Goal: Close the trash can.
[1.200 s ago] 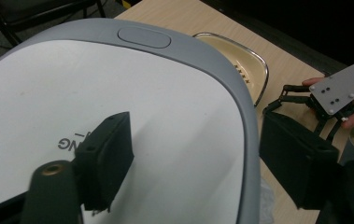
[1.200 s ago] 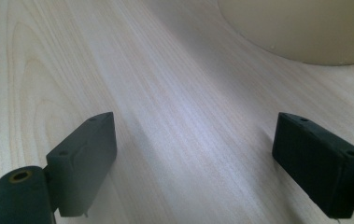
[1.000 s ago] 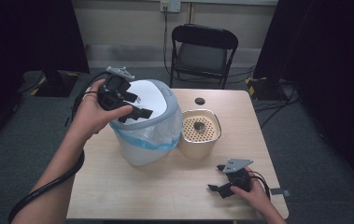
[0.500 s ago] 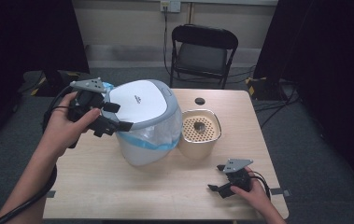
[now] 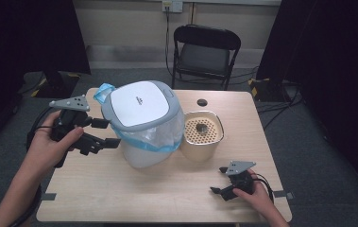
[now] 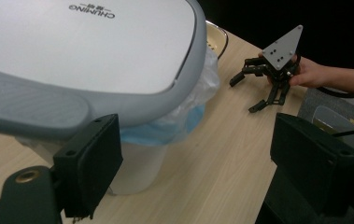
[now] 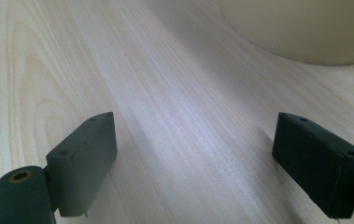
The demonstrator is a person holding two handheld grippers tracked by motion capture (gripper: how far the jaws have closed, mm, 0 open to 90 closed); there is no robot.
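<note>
**Bin with grey lid: position relative to both sets of jaws**

Bin [image 5: 146, 127]: white body, grey-and-white lid [image 5: 141, 101], blue-edged clear liner bag [image 5: 160, 137] hanging out under the lid rim. Stands upright on the tabletop [image 5: 167, 189]. Lid lies closed on it.

Left gripper [image 5: 102, 133]: held level in the person's left hand [image 5: 49, 146], jaws pointing at the bin's side. Jaws stand wide apart and hold nothing. In the left gripper view the bin sits just ahead of the jaws and off toward one of them, the lid's grey rim [image 6: 39, 107] overhanging that jaw's tip; whether it touches cannot be told. Bare tabletop lies between the jaws.

Right gripper [image 5: 220, 187]: held low in the right hand [image 5: 257, 196], well apart from the bin. Jaws are spread wide and empty, with plain wood grain between them in the right gripper view.

Beige pot [image 5: 202, 137]: perforated insert on top, standing just beside the bin on the side away from the left jaws. Its curved wall [image 7: 300, 32] shows ahead of the right jaws, toward one side.

Folding chair [image 5: 205, 52]: black, beyond the tabletop's far edge.
</note>
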